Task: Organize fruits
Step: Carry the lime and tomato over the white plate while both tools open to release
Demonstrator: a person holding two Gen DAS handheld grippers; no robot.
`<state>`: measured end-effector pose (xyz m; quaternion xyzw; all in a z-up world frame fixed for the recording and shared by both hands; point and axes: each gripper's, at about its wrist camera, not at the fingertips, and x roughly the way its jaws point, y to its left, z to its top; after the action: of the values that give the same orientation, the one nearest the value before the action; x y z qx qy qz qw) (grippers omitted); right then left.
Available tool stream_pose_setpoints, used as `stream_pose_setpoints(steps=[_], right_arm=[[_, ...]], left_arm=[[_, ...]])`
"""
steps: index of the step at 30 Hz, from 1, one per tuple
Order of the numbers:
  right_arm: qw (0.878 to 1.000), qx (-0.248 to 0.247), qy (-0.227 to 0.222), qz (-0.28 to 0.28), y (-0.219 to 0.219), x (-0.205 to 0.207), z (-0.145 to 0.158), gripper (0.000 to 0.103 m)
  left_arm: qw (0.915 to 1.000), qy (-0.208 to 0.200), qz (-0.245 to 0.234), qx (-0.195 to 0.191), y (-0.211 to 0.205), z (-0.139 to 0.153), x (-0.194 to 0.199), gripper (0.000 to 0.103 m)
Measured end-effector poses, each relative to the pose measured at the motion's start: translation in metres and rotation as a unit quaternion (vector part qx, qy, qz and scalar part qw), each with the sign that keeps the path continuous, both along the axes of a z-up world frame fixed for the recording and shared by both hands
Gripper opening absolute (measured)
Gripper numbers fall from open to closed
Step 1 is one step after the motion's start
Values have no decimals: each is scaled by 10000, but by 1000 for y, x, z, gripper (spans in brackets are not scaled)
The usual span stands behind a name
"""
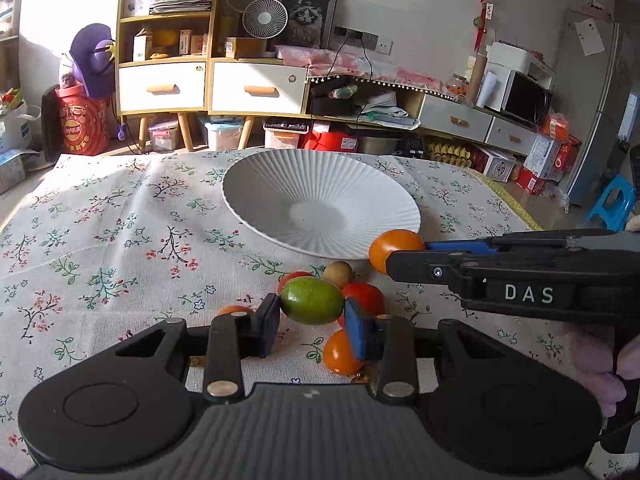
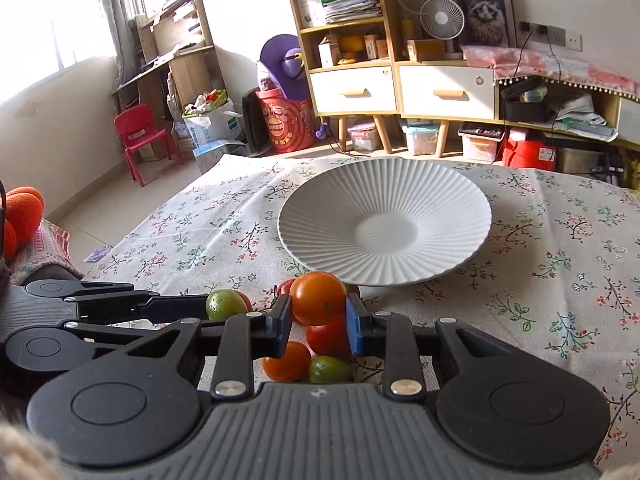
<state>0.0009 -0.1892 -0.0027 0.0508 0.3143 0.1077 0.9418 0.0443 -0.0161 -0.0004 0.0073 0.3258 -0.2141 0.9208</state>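
Note:
My left gripper [image 1: 312, 322] is shut on a green lime [image 1: 311, 300], lifted a little above the floral tablecloth. My right gripper [image 2: 318, 318] is shut on an orange fruit [image 2: 318, 298], also raised; in the left wrist view that fruit [image 1: 394, 250] shows at the tip of the right gripper [image 1: 404, 258], near the plate's front rim. The white ribbed plate [image 1: 320, 200] [image 2: 384, 224] holds nothing. On the cloth below lie red tomatoes [image 1: 366, 296], a small brown fruit [image 1: 338, 274], an orange fruit [image 1: 340, 354] and a second lime [image 2: 328, 370].
Low cabinets, a shelf unit, fans and storage boxes line the far wall [image 1: 256, 88]. A red child's chair [image 2: 138, 138] stands on the floor at the left. The table edge runs along the right [image 1: 516, 204], with a blue stool [image 1: 614, 206] beyond it.

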Motion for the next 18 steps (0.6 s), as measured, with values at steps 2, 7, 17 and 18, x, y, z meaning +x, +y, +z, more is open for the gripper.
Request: stream_pose_setpoints(steps=[2,7,17,18], right_arm=[[9999,10,21,-123,-6,9,0,25],[9985,336,197,-395,-22,33,-4,25],[9969,380,452,-527,-34,62,-13,25],[9969,348,473,-524,-35,65,-14,25]], left_arm=[[9999,-106,-27,25,-6,4,5,38],[9997,-221,-84,82,-21,8,24,38],[9989,-38,-165,447,-36,-11,71,38],[9985,-48,-172,511,-38,-13,74,38]])
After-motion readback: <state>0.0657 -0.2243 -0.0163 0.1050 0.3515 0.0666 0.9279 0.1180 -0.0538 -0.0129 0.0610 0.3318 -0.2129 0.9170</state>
